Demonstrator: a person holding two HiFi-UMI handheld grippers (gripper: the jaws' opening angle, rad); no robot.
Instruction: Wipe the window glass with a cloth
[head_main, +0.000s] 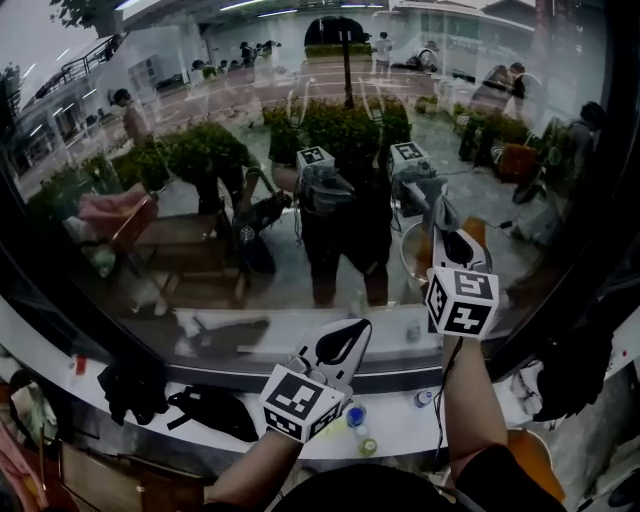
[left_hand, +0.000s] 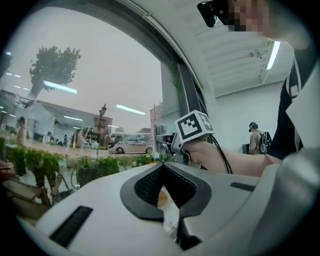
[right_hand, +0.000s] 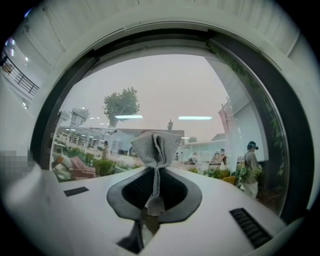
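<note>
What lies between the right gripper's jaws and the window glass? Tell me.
Only the grey cloth, pinched in the right gripper's shut jaws and bunched toward the window glass. The right gripper view shows this; contact with the glass is unclear.

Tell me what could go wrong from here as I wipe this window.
1. The grey knitted cloth is pinched as a narrow bunch in the right claw. Only a small tuft sticks out, so hard tips might scrape the window glass, or the cloth might slip free.
2. The left claw, shut and empty, sits low near the small blue-capped bottle on the white sill and could knock it.
</note>
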